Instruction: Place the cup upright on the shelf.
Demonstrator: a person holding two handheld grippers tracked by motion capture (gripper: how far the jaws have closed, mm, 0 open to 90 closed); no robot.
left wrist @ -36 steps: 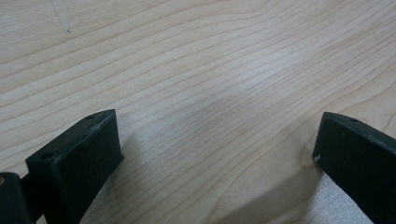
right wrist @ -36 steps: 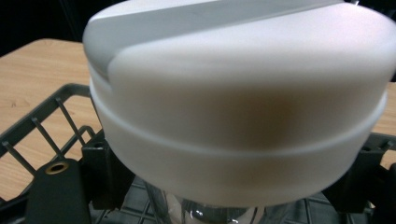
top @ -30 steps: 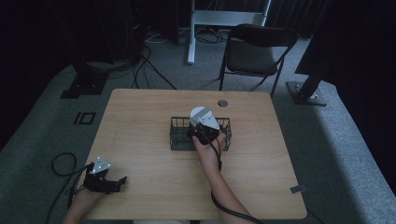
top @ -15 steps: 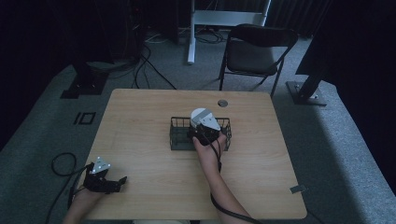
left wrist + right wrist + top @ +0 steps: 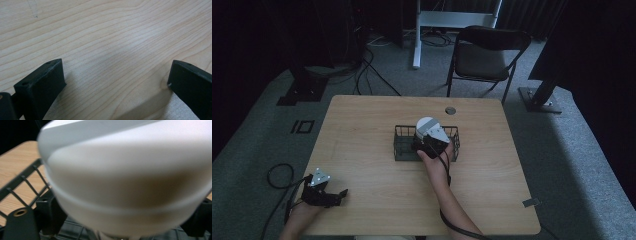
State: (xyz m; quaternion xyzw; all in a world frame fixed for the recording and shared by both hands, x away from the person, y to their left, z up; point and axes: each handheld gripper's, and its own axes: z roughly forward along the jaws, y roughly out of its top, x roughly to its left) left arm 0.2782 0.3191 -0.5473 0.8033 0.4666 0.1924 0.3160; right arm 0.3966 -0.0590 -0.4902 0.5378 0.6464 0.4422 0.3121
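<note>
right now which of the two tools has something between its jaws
The right tool, over the wire basket, grips a white round object; the left tool is open over bare table.

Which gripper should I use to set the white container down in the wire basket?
Right. The right gripper already grips the white container over the wire basket, its jaws on either side of it. The left gripper rests open at the table's near left corner, away from the basket.

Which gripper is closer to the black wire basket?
Right. The right gripper is at the basket with a white round object between its fingers. The left gripper sits far off at the table's near left corner, open.
</note>
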